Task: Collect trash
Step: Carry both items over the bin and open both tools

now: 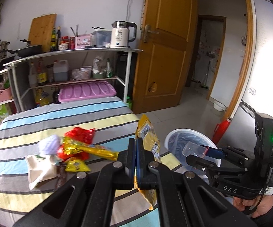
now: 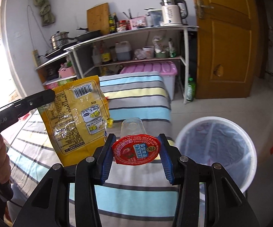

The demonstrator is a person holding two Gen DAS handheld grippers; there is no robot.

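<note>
My left gripper [image 1: 136,141] is shut on a yellow snack bag [image 1: 150,141], which hangs above the striped table's right edge; the same bag [image 2: 77,117] shows at the left of the right wrist view. My right gripper [image 2: 136,138] is shut on a clear plastic cup with a red foil lid [image 2: 135,148], held on its side. From the left wrist view that cup [image 1: 194,149] hovers over the white trash bin [image 1: 174,134]. More wrappers [image 1: 77,147] and a lilac crumpled ball [image 1: 48,144] lie on the striped cloth [image 1: 42,121].
The bin [image 2: 215,147], lined with a bag, stands on the tiled floor right of the table. A kitchen shelf [image 1: 76,53] with pots, bottles and a kettle is behind. A wooden door [image 1: 164,47] stands open. A red object [image 1: 221,130] leans beside the bin.
</note>
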